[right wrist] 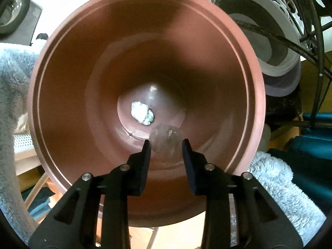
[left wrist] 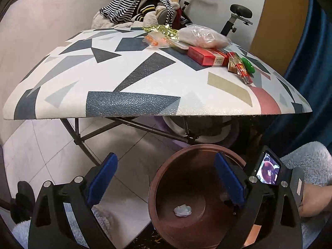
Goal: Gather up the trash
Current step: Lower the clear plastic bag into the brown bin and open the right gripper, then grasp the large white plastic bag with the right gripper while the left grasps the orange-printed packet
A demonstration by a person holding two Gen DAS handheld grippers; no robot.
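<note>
A brown round bin [left wrist: 157,178] stands on the floor below the patterned table [left wrist: 128,78]. A crumpled white tissue [left wrist: 182,210] lies on its bottom and also shows in the right wrist view [right wrist: 142,112]. My right gripper [right wrist: 166,143] hangs over the bin [right wrist: 68,78], open, with a blurred clear plastic piece [right wrist: 166,143] between and just beyond its fingertips, apart from them. My left gripper [left wrist: 166,178] is open and empty beside the bin's rim. On the table lie a red box [left wrist: 204,57], a red-gold wrapper [left wrist: 238,66], a green item [left wrist: 248,65], a clear bag [left wrist: 204,35] and an orange wrapper [left wrist: 155,39].
Striped clothes [left wrist: 132,4] and an exercise bike [left wrist: 236,16] stand behind the table. Folding table legs [left wrist: 132,124] cross under the top. Fluffy blue fabric [right wrist: 280,186] lies by the bin. A grey-white basin [right wrist: 276,47] sits to the bin's right.
</note>
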